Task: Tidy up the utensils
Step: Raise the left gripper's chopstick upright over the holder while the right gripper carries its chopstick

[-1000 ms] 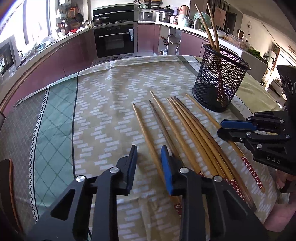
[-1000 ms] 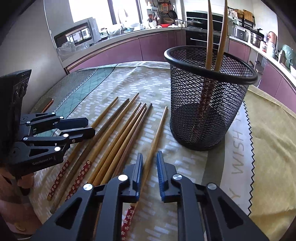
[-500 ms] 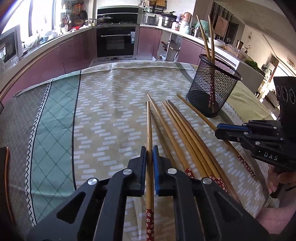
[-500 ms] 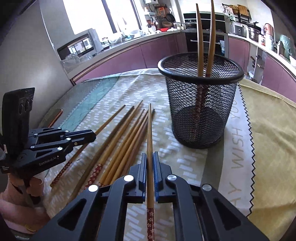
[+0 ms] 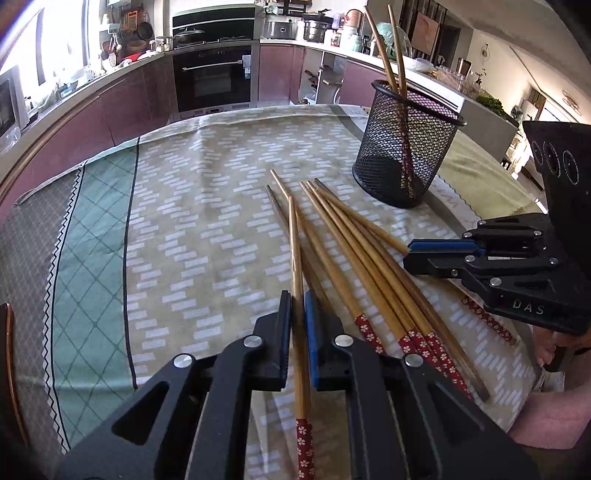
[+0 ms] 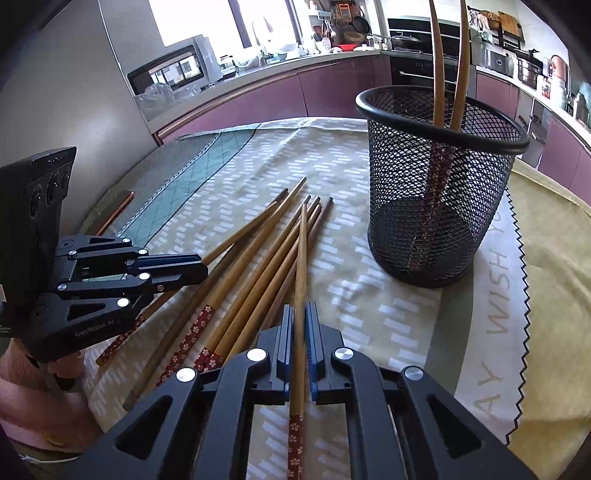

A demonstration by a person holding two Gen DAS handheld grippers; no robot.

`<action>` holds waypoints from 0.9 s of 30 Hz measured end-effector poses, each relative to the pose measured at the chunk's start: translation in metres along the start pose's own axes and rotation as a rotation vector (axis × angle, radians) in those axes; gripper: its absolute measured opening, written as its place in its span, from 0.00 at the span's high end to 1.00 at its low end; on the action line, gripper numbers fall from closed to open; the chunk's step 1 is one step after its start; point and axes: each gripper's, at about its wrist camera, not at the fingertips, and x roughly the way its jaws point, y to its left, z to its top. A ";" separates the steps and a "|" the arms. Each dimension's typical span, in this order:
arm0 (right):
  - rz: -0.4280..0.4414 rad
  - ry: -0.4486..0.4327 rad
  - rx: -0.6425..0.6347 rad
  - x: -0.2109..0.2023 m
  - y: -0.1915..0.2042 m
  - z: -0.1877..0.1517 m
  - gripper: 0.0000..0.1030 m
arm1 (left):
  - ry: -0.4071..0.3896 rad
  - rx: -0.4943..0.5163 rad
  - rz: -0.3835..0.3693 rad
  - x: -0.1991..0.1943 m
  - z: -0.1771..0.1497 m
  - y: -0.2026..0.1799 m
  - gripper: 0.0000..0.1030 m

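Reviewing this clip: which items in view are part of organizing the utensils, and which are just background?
Part of the job:
- left gripper, shut on one chopstick
- right gripper, shut on another chopstick
- loose chopsticks on the tablecloth
- mesh holder, two chopsticks inside

Background:
- tablecloth
- oven
- microwave
- pots

we are looking at brown chopsticks (image 5: 354,254) with red flowery ends, lying side by side on the cloth near the black mesh cup (image 6: 439,192). two chopsticks (image 6: 448,74) are standing tilted inside it, red ends down.
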 end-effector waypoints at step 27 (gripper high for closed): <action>0.085 -0.196 0.036 -0.067 -0.016 0.006 0.94 | -0.145 0.000 -0.087 -0.055 0.028 -0.005 0.93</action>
